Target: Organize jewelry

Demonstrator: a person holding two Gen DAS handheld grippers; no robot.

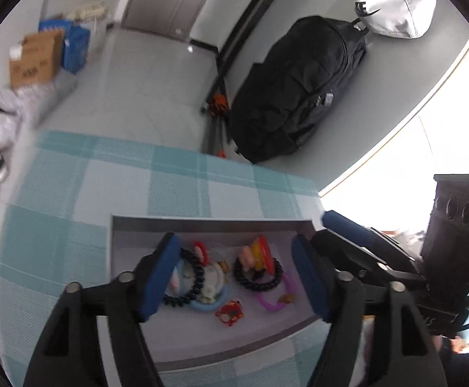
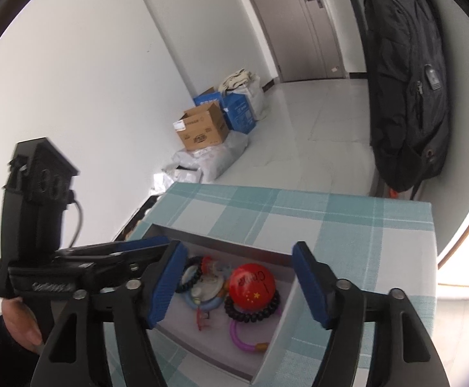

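Both tools, left tool (image 1: 236, 277) and right tool (image 2: 234, 283), gape empty over the box (image 1: 202, 222); its coiled bracelets (image 1: 258, 277) look light, springy, best pinched across the loop.

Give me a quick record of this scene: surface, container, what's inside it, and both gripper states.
surface: teal and white checked cloth
container: open grey box on the cloth
contents: red ball, two black coiled bands, purple ring, blue ring, small red charm
left gripper: open, empty, above the box
right gripper: open, empty, above the box
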